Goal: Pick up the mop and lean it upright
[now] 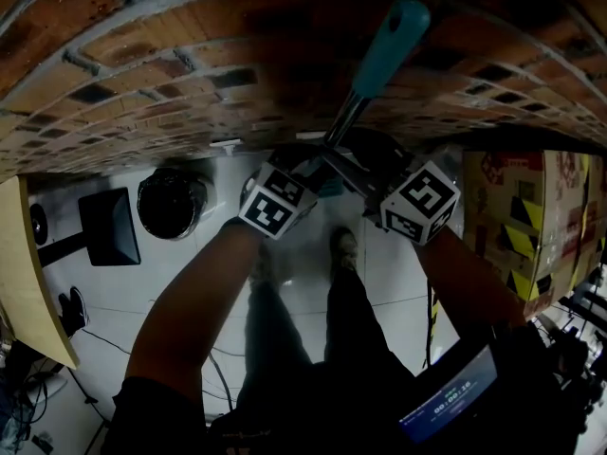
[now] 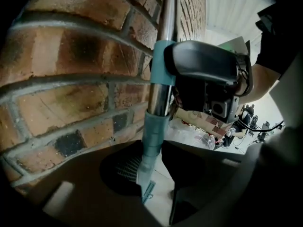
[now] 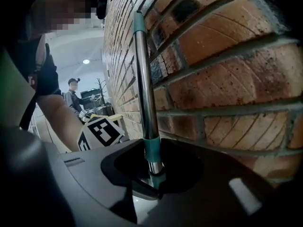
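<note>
The mop handle point(image 1: 353, 102), a metal pole with a teal grip at its end, stands nearly upright against the brick wall point(image 1: 190, 55). Both grippers hold it close together. My left gripper point(image 1: 318, 167) is shut on the pole; in the left gripper view the teal sleeve of the mop handle point(image 2: 152, 141) sits pinched between the dark jaws of the left gripper point(image 2: 147, 176). My right gripper point(image 1: 368, 176) is shut on the pole a little higher; the mop handle point(image 3: 145, 93) rises out of the jaws of the right gripper point(image 3: 154, 171) along the bricks. The mop head is hidden.
A cardboard box point(image 1: 529, 226) with yellow-black tape stands at the right by the wall. At the left are a round black object point(image 1: 171, 202), a black panel point(image 1: 109, 226) and a wooden tabletop edge point(image 1: 33, 282). My legs and shoes point(image 1: 343, 246) are below. Another person point(image 3: 73, 96) stands far off.
</note>
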Motion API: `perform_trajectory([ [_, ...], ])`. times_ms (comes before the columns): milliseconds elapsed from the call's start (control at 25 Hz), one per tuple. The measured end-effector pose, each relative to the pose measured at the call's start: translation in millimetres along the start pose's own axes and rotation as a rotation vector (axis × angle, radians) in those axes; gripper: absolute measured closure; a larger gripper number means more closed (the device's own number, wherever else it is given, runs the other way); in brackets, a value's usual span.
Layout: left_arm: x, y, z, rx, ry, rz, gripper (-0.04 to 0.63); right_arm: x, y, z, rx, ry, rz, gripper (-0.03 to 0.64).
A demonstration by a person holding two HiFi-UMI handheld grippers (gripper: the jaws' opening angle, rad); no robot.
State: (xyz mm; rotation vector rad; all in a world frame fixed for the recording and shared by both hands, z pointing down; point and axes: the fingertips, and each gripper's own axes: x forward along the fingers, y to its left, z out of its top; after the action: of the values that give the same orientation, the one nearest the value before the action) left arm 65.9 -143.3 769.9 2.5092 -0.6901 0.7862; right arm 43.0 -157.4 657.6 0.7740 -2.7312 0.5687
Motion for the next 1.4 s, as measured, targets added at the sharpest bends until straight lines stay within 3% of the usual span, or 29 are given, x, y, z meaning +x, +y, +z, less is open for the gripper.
perform_trajectory([
  [480, 18.9, -4.1, 10.7, -0.001, 0.010, -0.038, 0.462, -14.0, -20.0, -0.4, 0.014, -0.011, -0.029, 0.494],
  [640, 22.7, -3.7, 2.1, -0.049, 0.002, -0.060, 0.453, -13.0, -20.1, -1.0, 0.023, -0.012, -0.028, 0.488],
  [1120, 3.7, -4.0, 22.0, -0.088, -0.114, -0.099, 0.369, -15.5, -23.8, 10.7, 0.026, -0.015, -0.054, 0.403],
  [1400, -53.7, 0.7, 40.9, -0.101, -0.196, -0.049, 0.360, -45.1, -25.4, 31.5, 0.037, -0.029, -0.100, 0.397],
])
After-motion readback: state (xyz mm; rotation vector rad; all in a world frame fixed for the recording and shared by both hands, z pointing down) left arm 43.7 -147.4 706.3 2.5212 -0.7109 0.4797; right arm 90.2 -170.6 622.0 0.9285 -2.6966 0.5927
